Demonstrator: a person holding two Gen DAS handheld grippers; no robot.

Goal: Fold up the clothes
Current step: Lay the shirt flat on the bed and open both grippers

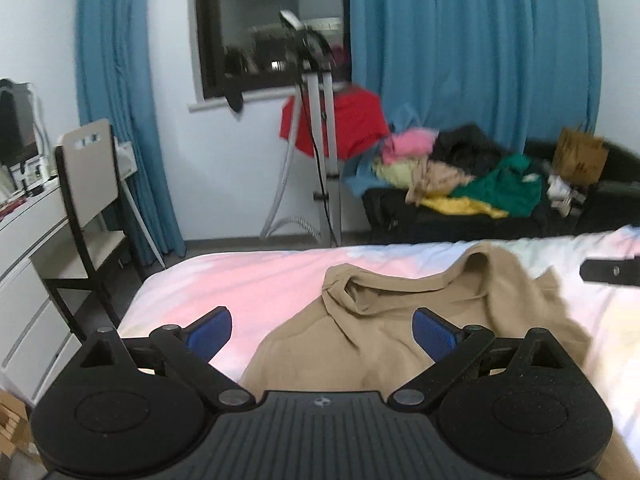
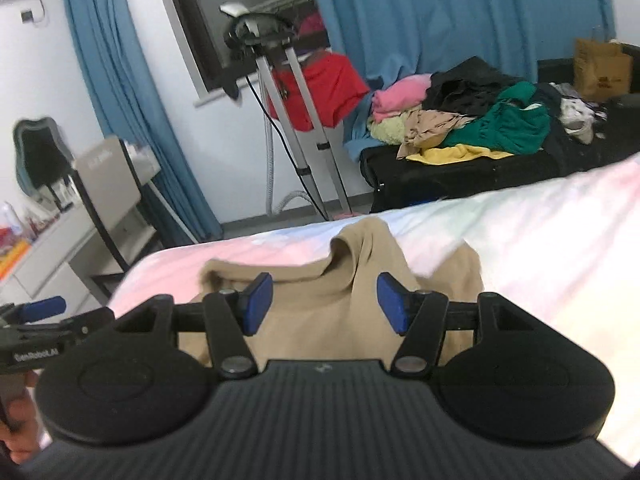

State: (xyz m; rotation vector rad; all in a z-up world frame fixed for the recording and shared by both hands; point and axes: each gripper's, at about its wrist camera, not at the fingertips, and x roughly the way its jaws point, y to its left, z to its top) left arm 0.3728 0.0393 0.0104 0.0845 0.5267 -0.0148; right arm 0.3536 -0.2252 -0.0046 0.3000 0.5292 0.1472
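Both the left tool and right tool gape wide, empty, above the rumpled tan garment on the bed.

White lettering on the left gripper body, seen at the right wrist view's left edge, reads "GenRobot.AI"; the paper bag carries a print, probably a logo, too blurred to read
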